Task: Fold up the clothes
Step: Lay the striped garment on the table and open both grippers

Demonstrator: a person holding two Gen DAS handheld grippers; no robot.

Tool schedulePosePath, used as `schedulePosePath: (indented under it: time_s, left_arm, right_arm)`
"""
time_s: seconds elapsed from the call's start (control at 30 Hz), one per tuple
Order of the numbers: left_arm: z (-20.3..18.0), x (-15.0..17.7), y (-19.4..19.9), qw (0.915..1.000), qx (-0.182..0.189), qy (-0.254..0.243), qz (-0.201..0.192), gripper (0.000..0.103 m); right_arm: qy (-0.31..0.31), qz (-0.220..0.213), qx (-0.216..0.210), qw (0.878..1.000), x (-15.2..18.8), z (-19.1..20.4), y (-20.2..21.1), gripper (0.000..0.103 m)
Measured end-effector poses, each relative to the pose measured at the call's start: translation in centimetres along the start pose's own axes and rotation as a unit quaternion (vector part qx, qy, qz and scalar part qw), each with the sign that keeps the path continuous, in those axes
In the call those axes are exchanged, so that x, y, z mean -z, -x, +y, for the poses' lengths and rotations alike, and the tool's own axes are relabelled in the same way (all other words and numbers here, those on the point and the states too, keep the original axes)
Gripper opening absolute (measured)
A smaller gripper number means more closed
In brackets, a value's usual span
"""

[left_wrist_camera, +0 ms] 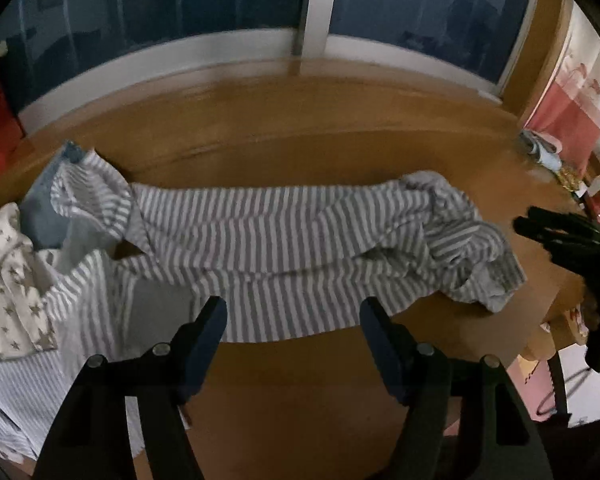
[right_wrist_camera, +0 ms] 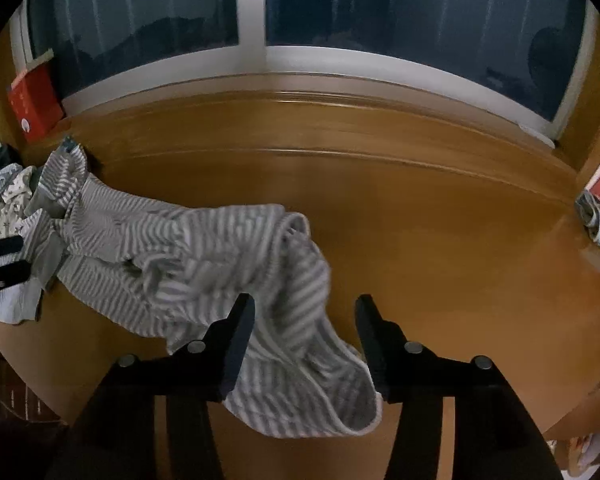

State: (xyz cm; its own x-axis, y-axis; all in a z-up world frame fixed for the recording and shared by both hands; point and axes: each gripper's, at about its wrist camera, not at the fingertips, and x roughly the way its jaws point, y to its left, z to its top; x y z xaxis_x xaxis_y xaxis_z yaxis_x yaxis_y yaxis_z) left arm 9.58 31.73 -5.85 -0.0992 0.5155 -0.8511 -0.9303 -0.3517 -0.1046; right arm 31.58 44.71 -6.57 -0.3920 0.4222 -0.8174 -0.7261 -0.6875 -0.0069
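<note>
Striped garment (left_wrist_camera: 268, 236) sprawls across tabletop (left_wrist_camera: 300, 380); left claw (left_wrist_camera: 292, 312) gapes empty; right claw (right_wrist_camera: 304, 312) open, cloth loose between.

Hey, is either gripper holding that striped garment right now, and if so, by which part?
Neither. Left gripper and right gripper both stand open; the striped garment lies on the table, unpinched.

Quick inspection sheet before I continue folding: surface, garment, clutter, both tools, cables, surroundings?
Surface: brown wooden table, bare around the garment.
Job's things: striped garment stretched sideways, one end bunched, not yet folded.
Clutter: star-print cloth and other laundry at one end; red box by the window.
Grippers: left tool open, nothing between its fingers; right tool open, striped cloth lying between them, unpinched.
Cables: nothing seen on the table.
Surroundings: dark window behind.
</note>
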Motion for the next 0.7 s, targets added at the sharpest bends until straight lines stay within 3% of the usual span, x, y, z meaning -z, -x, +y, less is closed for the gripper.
schedulePosePath:
  time_s: [0.1, 0.27, 0.37, 0.5, 0.7]
  left_arm:
    - [-1.1, 0.2, -1.1, 0.9997, 0.011, -0.016, 0.012, 0.067]
    - [-3.7, 0.0, -3.5, 0.9962, 0.032, -0.079, 0.018, 0.067]
    - [-5.1, 0.1, -5.2, 0.9935, 0.057, -0.095, 0.026, 0.067]
    - [-6.6, 0.8, -7.0, 0.9909, 0.07, -0.106, 0.046, 0.067]
    - [-7.7, 0.8, -8.7, 0.9914, 0.046, -0.107, 0.06, 0.067]
  right_arm:
    - [-0.018, 0.008, -0.023, 1.0, 1.2, -1.1, -0.1, 0.052]
    - [-0.059, 0.028, -0.012, 0.998, 1.9, -0.3, -2.3, 0.052]
    - [-0.089, 0.033, -0.032, 0.995, 2.3, -0.1, -3.0, 0.052]
    - [-0.073, 0.026, -0.038, 0.996, 2.4, 1.0, -3.4, 0.052]
    - [-0.041, 0.019, -0.044, 0.998, 1.4, 2.1, -5.0, 0.052]
